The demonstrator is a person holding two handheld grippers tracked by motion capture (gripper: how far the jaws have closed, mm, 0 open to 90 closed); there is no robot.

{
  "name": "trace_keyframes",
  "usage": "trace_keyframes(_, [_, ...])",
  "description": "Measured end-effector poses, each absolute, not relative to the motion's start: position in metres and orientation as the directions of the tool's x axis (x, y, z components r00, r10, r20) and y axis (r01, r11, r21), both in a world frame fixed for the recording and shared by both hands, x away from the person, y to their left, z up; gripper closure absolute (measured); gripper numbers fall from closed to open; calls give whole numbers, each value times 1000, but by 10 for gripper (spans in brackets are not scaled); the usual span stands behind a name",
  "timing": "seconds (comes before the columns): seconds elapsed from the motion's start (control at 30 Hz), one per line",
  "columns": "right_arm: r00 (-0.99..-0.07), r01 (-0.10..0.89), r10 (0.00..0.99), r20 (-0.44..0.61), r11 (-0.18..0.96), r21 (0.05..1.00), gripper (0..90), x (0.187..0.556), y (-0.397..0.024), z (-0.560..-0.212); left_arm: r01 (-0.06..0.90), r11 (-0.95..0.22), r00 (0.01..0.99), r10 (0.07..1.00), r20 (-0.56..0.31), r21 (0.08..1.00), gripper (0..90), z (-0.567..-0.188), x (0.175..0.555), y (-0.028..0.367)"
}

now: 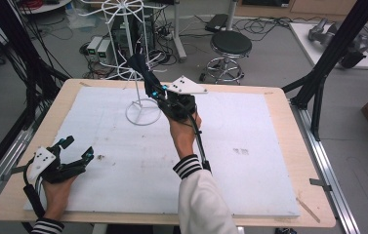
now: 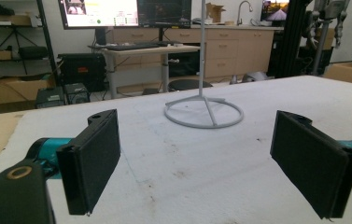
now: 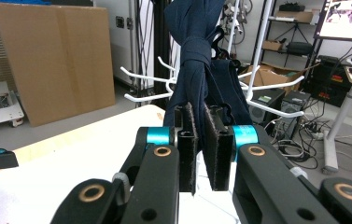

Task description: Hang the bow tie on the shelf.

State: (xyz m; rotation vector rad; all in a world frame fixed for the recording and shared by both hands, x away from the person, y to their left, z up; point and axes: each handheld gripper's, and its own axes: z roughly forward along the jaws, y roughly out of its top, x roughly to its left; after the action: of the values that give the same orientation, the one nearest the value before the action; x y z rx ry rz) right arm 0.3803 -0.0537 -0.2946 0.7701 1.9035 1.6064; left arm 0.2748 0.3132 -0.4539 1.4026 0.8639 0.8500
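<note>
Fingers (image 3: pixel 188 140) of right gripper (image 3: pixel 205 144) around navy cloth (image 3: pixel 197 56)

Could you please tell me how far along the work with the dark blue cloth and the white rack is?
Done: the right gripper has clamped the dark blue cloth strip and lifted it off the table. In hand: it holds the strip up among the arms of the white wire rack. Left: whether the strip already hangs on an arm is unclear. The left gripper rests open.
</note>
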Motion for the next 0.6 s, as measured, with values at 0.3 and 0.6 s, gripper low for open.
trace_keyframes(0.3, [-701,100,712,-38,151,983,846,383,-49,-299,10,-1,453,891,-4,1000,164,-454,275,313])
trace_keyframes(0.6, [-706,113,706,-54,188,976,845,385,-42,-304,9,1,453,891,-5,1000,163,-454,275,313])
